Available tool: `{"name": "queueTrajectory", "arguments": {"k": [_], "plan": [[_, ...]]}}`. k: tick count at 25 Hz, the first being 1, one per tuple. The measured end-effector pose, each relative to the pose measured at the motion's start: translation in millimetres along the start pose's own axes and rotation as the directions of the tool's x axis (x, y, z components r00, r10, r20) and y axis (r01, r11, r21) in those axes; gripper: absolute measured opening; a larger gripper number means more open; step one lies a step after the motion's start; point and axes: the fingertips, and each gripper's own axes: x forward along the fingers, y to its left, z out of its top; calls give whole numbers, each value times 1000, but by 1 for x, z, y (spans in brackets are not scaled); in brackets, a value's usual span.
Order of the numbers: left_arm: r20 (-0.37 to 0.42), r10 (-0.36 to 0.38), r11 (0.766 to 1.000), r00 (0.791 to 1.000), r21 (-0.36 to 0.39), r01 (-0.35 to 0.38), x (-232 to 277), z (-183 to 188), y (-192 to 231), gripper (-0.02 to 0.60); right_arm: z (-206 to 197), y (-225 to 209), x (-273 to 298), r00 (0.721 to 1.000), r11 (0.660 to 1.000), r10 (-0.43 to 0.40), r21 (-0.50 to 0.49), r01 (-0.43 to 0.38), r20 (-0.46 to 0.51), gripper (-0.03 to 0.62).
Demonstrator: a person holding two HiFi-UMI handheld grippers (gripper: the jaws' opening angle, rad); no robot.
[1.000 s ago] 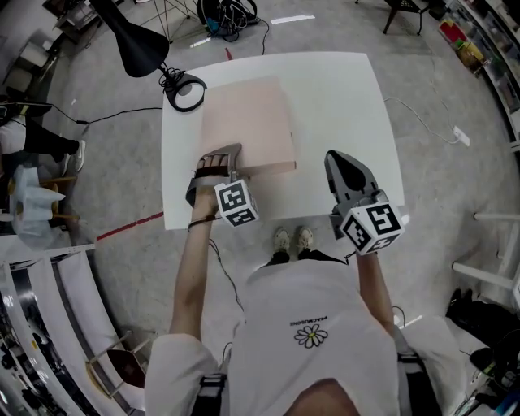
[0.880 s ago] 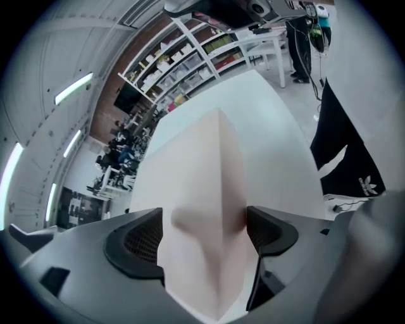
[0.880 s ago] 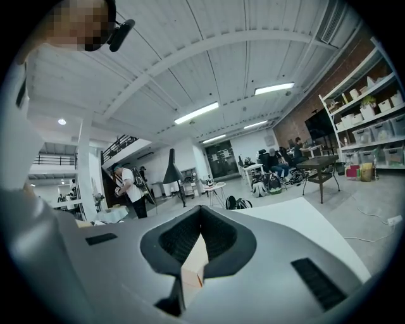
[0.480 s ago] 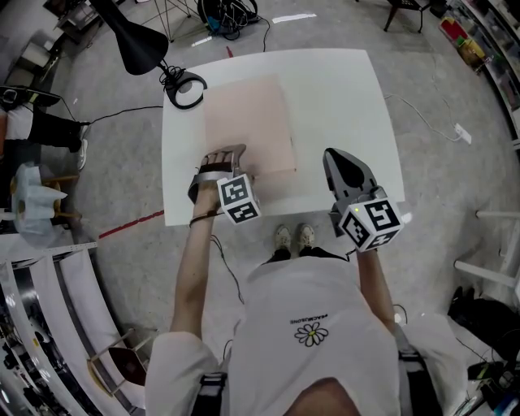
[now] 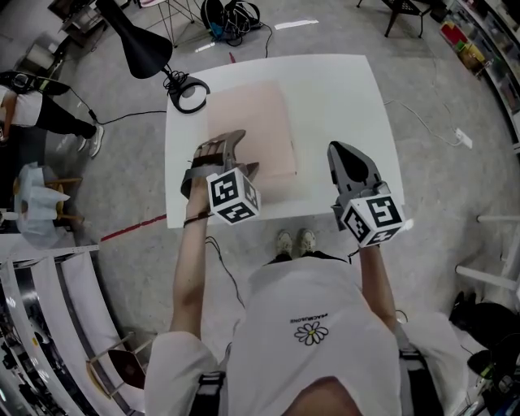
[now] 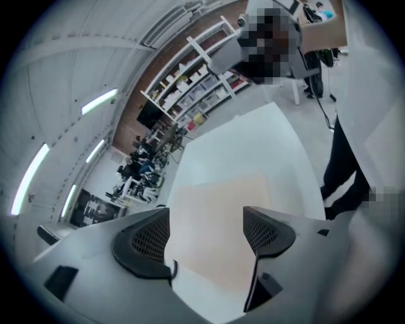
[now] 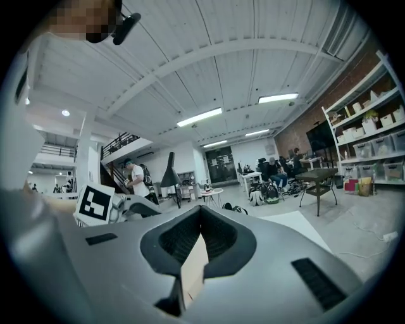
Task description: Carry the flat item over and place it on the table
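Observation:
The flat item, a pale pink board (image 5: 248, 122), lies flat on the left half of the white table (image 5: 341, 97). My left gripper (image 5: 242, 153) hangs above the board's near left corner, tilted down. Its jaws have just been closing a little but stand wide, with nothing between them. In the left gripper view the board (image 6: 218, 190) shows below the left gripper (image 6: 207, 231). My right gripper (image 5: 341, 150) is shut, held level over the table to the right of the board. In the right gripper view the right gripper (image 7: 201, 212) has its tips together, and I see nothing gripped.
A black desk lamp (image 5: 138, 45) with a round base (image 5: 188, 91) stands at the table's far left corner. A person's legs (image 5: 49, 114) show on the floor at left. Cables (image 5: 227, 12) lie beyond the table, shelving (image 5: 49, 325) stands at lower left.
My left gripper has risen off the board's near left corner. The board's near edge, slightly raised a second ago, now lies flat. The right gripper has stayed put.

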Motion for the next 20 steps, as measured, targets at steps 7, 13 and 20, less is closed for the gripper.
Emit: {"name": "queueTrajectory", "arguments": {"k": [7, 13, 20], "plan": [[189, 288, 955, 939, -130, -267, -62, 59, 86, 238, 33, 8, 9, 998, 987, 0, -160, 11, 69, 12], [337, 496, 851, 800, -371, -372, -126, 93, 124, 163, 57, 15, 7, 990, 972, -6, -233, 39, 139, 12], [310, 797, 522, 517, -784, -335, -185, 83, 138, 32, 66, 22, 0, 983, 950, -24, -303, 80, 184, 12]]}}
